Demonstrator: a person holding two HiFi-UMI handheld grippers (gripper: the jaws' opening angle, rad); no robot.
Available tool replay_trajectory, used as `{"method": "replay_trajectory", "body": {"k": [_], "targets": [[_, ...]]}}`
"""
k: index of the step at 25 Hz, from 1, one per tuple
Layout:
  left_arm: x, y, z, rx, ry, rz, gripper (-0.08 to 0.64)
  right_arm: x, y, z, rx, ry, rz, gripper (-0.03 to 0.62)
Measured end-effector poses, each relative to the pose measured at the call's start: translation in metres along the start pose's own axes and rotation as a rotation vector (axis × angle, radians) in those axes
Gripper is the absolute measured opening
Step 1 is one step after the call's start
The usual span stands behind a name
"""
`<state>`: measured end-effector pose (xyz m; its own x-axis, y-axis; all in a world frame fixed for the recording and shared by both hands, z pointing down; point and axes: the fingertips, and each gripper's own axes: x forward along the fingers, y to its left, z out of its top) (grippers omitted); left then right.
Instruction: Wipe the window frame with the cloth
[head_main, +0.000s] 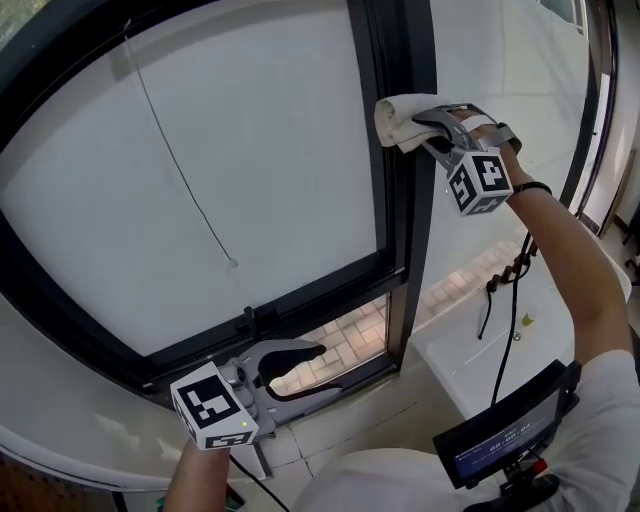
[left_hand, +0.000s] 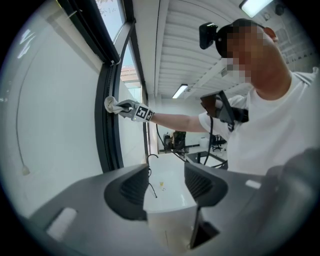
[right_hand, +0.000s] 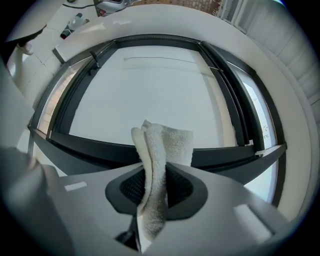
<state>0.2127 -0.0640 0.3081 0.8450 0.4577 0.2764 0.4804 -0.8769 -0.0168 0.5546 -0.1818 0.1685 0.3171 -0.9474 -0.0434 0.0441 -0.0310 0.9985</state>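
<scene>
A white terry cloth (head_main: 398, 120) is pinched in my right gripper (head_main: 432, 128), which is shut on it and presses it against the black upright window frame (head_main: 402, 210), high up. In the right gripper view the cloth (right_hand: 161, 160) stands folded between the jaws of my right gripper (right_hand: 155, 189), with the dark frame bar (right_hand: 95, 148) just beyond it. My left gripper (head_main: 300, 368) hangs open and empty, low by the bottom frame rail. From the left gripper view, my left gripper (left_hand: 165, 187) holds nothing, and the cloth (left_hand: 110, 104) shows far off on the frame (left_hand: 107, 140).
A white blind with a thin pull cord (head_main: 188, 190) fills the left pane. Brick paving (head_main: 345, 335) shows through the gap at the bottom. A white sill (head_main: 470, 350) with a black cable (head_main: 508, 300) lies to the right; a small screen (head_main: 500, 440) hangs at the person's waist.
</scene>
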Motion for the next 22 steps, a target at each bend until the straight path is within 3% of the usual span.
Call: {"method": "replay_trajectory", "body": {"k": [16,22], "targets": [[-0.019,0.006,-0.015,-0.033,0.034,0.061,0.242,-0.016,0.196,0.002,0.139,0.016,0.163,0.072],[-0.026,0.008,-0.025,-0.054,0.055,0.095,0.242,-0.022,0.290,0.008,0.229,0.053,0.278,0.072]]}}
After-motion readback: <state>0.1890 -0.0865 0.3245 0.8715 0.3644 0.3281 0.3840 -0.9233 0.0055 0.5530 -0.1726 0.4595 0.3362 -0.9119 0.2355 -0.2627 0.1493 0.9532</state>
